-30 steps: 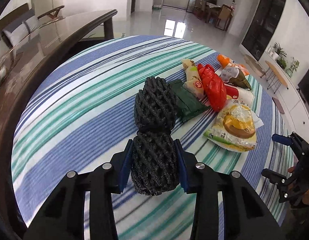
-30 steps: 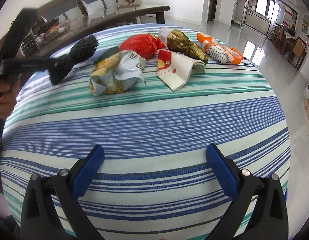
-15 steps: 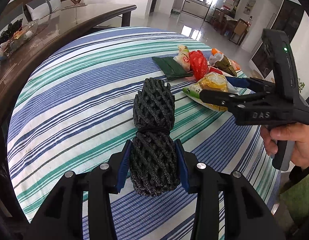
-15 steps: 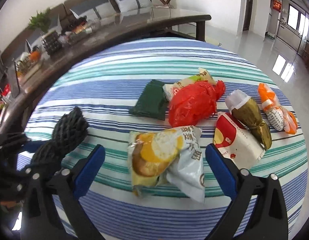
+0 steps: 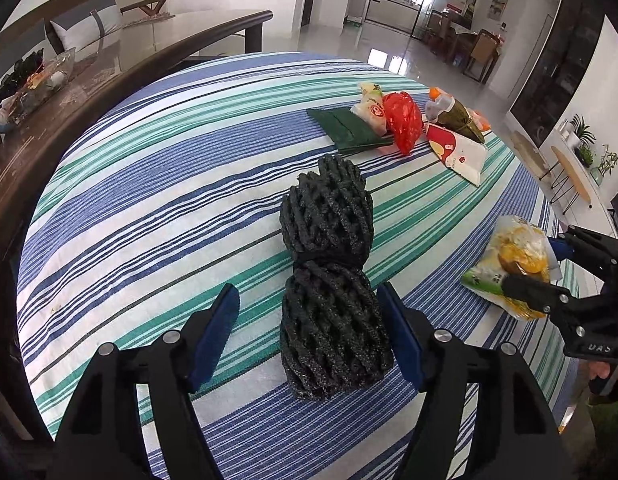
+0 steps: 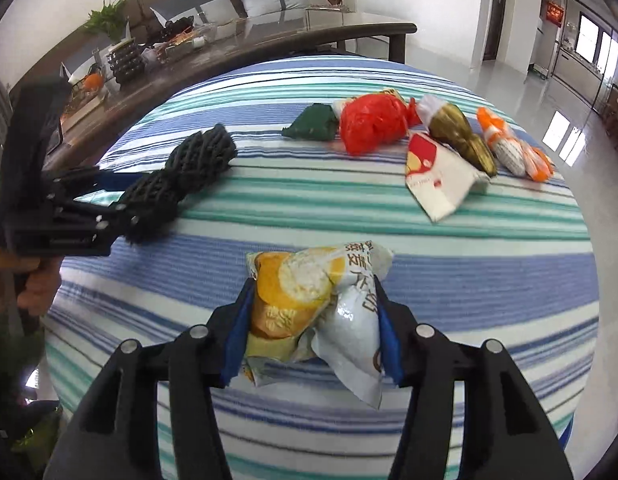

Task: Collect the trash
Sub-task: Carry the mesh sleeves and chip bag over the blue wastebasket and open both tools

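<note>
Now, on the left, the left gripper (image 5: pixel 309 336) has its blue pads spread wide, the black foam net bundle (image 5: pixel 329 276) lying between them on the striped tablecloth (image 5: pixel 149 184): the right pad sits just beside it, the left pad clear of it. The bundle's long axis runs straight away from the gripper, cinched at the middle, its far end pointing toward the litter at the table's far side. From the right wrist view the same bundle (image 6: pixel 181 176) lies slanted, far end up and to the right.

Moving right, the right gripper (image 6: pixel 313 332) is clamped on a crumpled yellow-and-white snack bag (image 6: pixel 313 300), both pads pressed into its sides, the bag at the near part of the table.

Beyond it, left to right, sit a dark green packet (image 6: pixel 313 124), a red plastic bag (image 6: pixel 373 124), a red-and-white paper wrapper (image 6: pixel 437 180), a leaf-wrapped dumpling (image 6: pixel 461 136) and an orange-and-white wrapper (image 6: pixel 513 152). Farther back stands a dark wooden table (image 6: pixel 269 44) carrying fruit and trays.
</note>
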### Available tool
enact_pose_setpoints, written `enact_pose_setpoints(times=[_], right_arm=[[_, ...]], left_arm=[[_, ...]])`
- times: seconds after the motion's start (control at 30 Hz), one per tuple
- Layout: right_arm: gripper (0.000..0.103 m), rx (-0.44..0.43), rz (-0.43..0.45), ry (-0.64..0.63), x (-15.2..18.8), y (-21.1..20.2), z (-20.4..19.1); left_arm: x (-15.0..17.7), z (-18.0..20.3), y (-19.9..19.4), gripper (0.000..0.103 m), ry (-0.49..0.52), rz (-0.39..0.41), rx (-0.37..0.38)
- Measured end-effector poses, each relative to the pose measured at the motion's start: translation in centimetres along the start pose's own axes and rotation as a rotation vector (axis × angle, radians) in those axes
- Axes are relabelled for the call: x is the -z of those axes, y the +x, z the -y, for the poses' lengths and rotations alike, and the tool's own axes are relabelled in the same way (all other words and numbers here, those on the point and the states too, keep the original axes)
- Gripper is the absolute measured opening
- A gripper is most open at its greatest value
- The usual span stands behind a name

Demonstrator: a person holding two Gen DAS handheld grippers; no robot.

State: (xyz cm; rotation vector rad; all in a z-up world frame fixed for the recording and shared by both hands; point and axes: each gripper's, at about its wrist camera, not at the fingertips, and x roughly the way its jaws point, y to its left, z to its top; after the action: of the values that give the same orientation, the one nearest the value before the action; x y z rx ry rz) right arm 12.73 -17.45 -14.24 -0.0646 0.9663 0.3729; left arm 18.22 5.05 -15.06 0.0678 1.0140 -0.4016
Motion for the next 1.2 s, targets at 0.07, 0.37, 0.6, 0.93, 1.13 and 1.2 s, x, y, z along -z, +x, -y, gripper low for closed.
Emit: enact_pose_setpoints(times=[0.07,0.37,0.6,0.93,1.13,1.2], right_arm=[[0.071,-0.014,-0.005,0.001,0.0,0.0,0.2],[0.073,-0.005,-0.057,0.042,-0.9,0.6,0.9],[0.047,-0.021,-0.016,0.062,0.1,-1.4,0.8],[0.046,-0.011,0.093,0.167,2.8,-7.0,4.1],[0.046,0.095,0.145,0.276,7.1,-12.3,10.3],[0.046,0.161,0.152,0.323,9.2,-14.1,13.3]], left_arm=[[-0.1,0.3,0.5,0.071,0.018,-0.015,-0.003],[-0.6,1.7,0.9,0.056,0.066,-0.043,0.004],[0.1,3.1,0.1,0.033,0.087,-0.034,0.026],[-0.2,9.0,-3.6,0.031,0.132,0.053,0.106],[0.1,16.7,-4.4,0.031,0.205,0.063,0.216],[0.3,19.7,-4.4,0.031,0.232,0.062,0.259]])
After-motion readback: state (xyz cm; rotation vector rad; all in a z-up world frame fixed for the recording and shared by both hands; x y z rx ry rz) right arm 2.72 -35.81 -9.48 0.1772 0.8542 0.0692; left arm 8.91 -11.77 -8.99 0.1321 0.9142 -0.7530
